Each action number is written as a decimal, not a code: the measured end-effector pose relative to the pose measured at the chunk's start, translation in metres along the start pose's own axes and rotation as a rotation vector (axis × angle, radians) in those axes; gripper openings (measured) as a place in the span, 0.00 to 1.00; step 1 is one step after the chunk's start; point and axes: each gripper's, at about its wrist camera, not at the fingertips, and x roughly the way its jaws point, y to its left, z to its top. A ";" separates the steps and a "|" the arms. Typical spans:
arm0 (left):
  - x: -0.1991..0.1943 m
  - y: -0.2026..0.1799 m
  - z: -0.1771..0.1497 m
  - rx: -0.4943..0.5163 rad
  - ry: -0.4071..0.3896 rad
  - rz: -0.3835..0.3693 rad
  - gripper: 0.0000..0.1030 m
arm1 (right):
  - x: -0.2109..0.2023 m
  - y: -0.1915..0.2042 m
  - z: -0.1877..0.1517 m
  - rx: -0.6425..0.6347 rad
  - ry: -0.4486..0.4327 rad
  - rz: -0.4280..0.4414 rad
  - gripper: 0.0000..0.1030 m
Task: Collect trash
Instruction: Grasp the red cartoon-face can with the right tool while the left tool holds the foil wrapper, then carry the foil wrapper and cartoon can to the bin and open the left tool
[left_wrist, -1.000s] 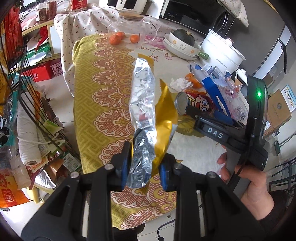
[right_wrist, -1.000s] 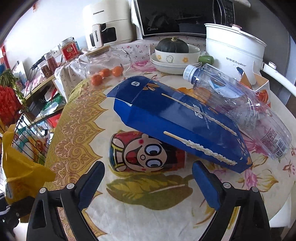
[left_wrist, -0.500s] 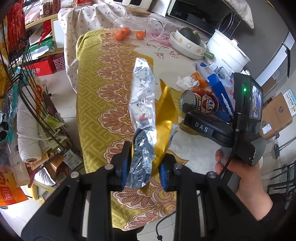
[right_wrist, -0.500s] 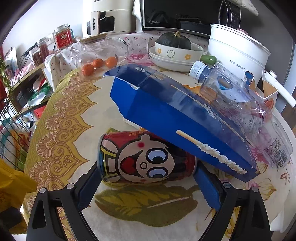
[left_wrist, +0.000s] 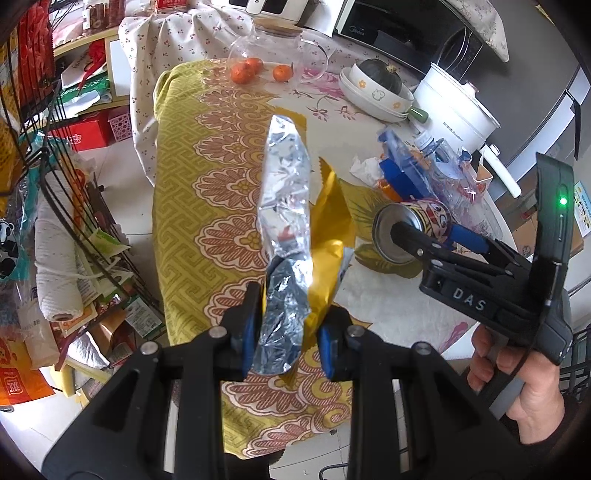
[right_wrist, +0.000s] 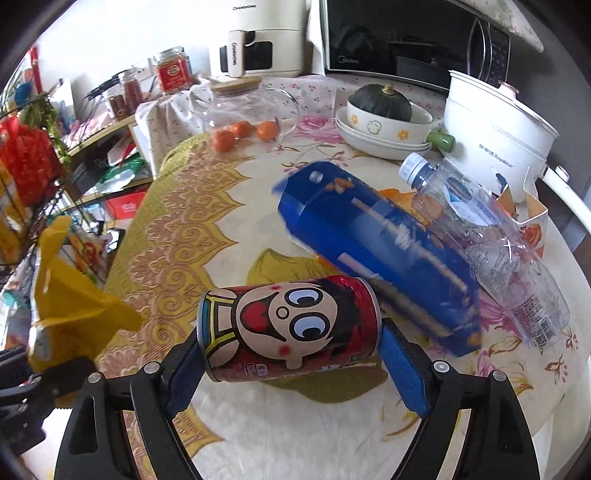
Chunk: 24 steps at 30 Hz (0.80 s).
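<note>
My left gripper (left_wrist: 290, 336) is shut on a yellow snack wrapper (left_wrist: 286, 229) with a silver foil inside, held upright above the table's near edge. The wrapper also shows at the left of the right wrist view (right_wrist: 70, 295). My right gripper (right_wrist: 291, 363) is shut on a red cartoon-face can (right_wrist: 288, 328), held sideways just above the table. The can and right gripper show in the left wrist view (left_wrist: 410, 229). A blue snack box (right_wrist: 369, 243), a clear plastic bottle (right_wrist: 491, 236) and a crumpled tissue (left_wrist: 364, 168) lie on the table.
A yellow and floral cloth covers the table (left_wrist: 207, 192). At the back stand a glass jar with oranges (right_wrist: 247, 110), stacked bowls holding a squash (right_wrist: 384, 122), a white cooker (right_wrist: 495, 125) and a microwave (right_wrist: 406, 37). A wire rack (left_wrist: 48, 184) stands left of the table.
My right gripper moved in around the can, closed on it and lifted it from under the blue box, which shifted. The left gripper kept holding the wrapper.
</note>
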 end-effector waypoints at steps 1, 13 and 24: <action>0.000 0.000 0.000 -0.002 0.000 0.000 0.29 | -0.004 0.000 0.000 -0.006 -0.003 0.003 0.86; 0.000 -0.020 0.001 0.022 -0.001 -0.009 0.29 | -0.042 -0.031 -0.010 0.013 -0.029 -0.010 0.86; 0.002 -0.077 0.006 0.109 -0.005 -0.055 0.29 | -0.078 -0.094 -0.021 0.050 -0.040 -0.063 0.86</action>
